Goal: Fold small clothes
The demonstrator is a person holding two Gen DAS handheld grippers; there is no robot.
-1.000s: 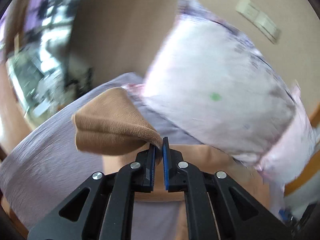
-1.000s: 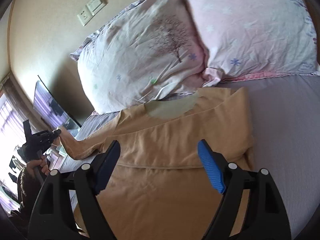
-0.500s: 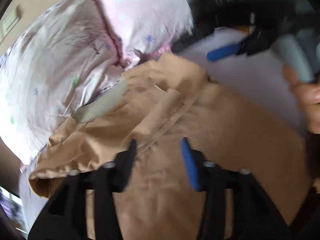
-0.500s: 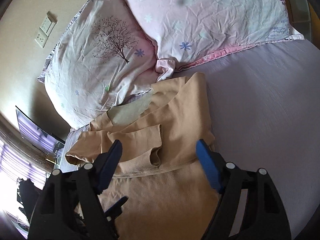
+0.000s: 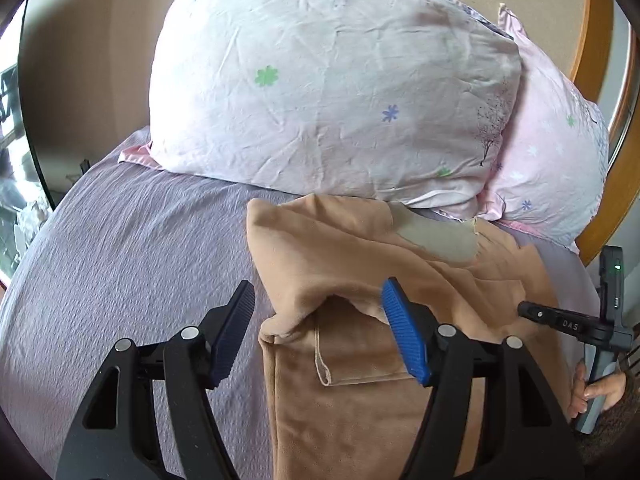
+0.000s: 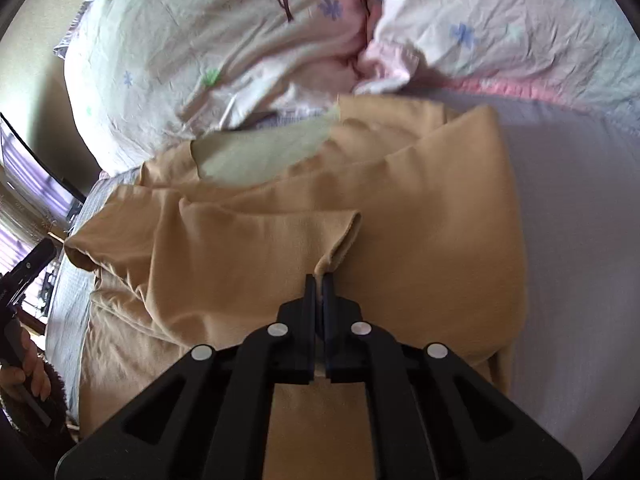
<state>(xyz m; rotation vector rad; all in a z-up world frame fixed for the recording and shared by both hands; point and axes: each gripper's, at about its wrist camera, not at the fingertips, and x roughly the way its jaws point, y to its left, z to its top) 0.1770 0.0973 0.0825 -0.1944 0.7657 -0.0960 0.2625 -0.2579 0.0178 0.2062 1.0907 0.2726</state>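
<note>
A tan long-sleeved shirt (image 5: 360, 264) lies on the lilac bedsheet (image 5: 132, 248), its neckline toward the pillows and both sleeves folded across the body. My left gripper (image 5: 318, 312) is open and empty, just above the shirt's left folded edge. In the right wrist view the same shirt (image 6: 420, 208) fills the middle. My right gripper (image 6: 319, 280) is shut on the cuff of the sleeve (image 6: 338, 240) that lies across the shirt's body. The right gripper's body also shows at the right edge of the left wrist view (image 5: 560, 322).
Two floral pillows (image 5: 340, 80) (image 6: 500, 20) lie against the beige wall just beyond the shirt's neckline. A wooden bed frame (image 5: 600, 160) curves at the right. The sheet (image 6: 568, 240) stretches right of the shirt. The bed's left edge drops to a cluttered floor (image 5: 12, 184).
My left gripper has let go of the left sleeve, which now lies folded across the shirt, and has opened. My right gripper has moved in and shut on the sleeve cuff.
</note>
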